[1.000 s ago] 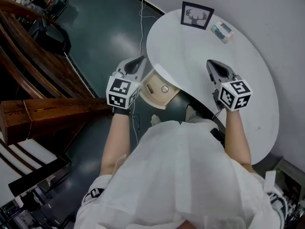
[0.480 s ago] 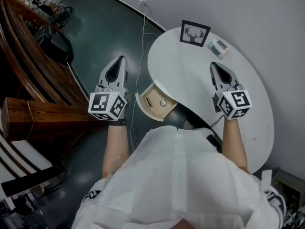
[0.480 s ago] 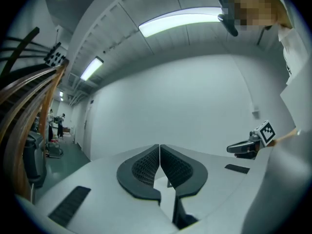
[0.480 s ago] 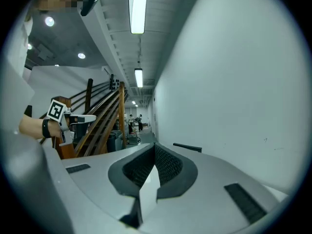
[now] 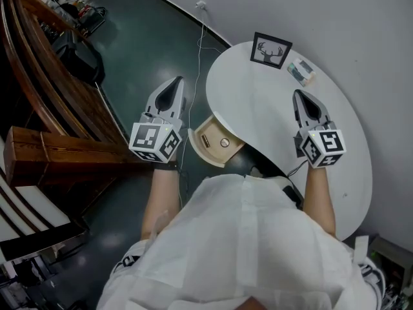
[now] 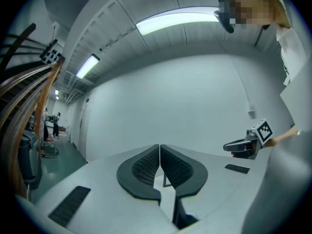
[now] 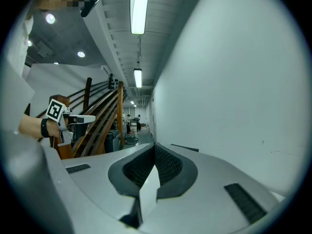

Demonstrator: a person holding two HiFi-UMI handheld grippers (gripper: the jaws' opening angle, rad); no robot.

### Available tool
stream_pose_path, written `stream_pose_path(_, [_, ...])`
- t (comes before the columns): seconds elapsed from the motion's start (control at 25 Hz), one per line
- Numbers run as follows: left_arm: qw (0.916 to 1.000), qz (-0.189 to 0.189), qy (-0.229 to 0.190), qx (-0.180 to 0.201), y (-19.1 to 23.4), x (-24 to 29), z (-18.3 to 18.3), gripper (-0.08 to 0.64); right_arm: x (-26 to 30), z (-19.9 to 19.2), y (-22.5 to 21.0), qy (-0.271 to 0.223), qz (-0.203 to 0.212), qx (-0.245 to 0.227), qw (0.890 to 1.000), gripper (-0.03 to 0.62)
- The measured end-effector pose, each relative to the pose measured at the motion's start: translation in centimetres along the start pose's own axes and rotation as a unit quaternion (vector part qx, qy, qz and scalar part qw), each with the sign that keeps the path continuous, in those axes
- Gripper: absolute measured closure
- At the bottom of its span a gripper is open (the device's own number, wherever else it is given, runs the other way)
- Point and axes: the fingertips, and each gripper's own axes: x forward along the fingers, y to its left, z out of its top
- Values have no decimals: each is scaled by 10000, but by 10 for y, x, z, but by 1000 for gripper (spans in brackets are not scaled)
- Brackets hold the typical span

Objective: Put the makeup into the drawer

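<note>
Head view: round white table (image 5: 335, 154) at right, dark green floor (image 5: 148, 50) at left. The makeup, a small teal-and-white box (image 5: 301, 72), lies on the table's far edge, just right of a black-framed deer picture (image 5: 271, 50). Both are well apart from either gripper.

A pale wooden drawer (image 5: 216, 141) stands out from under the table's near-left edge. A small round thing shows on it; knob or content, cannot tell.

Left gripper (image 5: 175, 88) hangs over the floor, left of the table and just left of the drawer. Right gripper (image 5: 302, 99) hangs over the tabletop, near side of the makeup box. Jaw state is hard to read from this view.

Left gripper view: left gripper (image 6: 159, 155) jaws pressed together, nothing between them. Plain wall beyond; the other gripper's marker cube shows at right. No makeup or drawer in sight.

Right gripper view: right gripper (image 7: 155, 154) jaws also closed tight and empty. White wall at right, wooden stair rails (image 7: 105, 121) at far left, ceiling strip lights (image 7: 140, 6) overhead. Table contents are not visible here.
</note>
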Motion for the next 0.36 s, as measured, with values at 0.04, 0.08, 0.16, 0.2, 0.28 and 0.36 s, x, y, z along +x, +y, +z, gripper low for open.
stream_pose_path(0.04, [10000,-20,-3,-8,-1,1,0,538,-1,0,-1,4,-17,1,10000,583])
stream_pose_path(0.08, [10000,-43,-5,-13,-3,3,1,538,-3,0,-3,7,-39,8,10000,583])
stream_pose_path(0.16, [10000,-92,1,-5,-7,7,0,538,-5,-2,-7,13,-82,24,10000,583])
stream_pose_path(0.2, [9999,-115,12,9,-9,9,-1,538,-6,-2,-8,14,-99,29,9999,583])
stream_pose_path(0.28, [9999,-161,38,38,-13,12,-2,538,-8,-4,-12,13,-128,37,9999,583])
stream_pose_path(0.36, [9998,-208,61,54,-17,15,-4,538,-10,-5,-15,12,-151,47,9999,583])
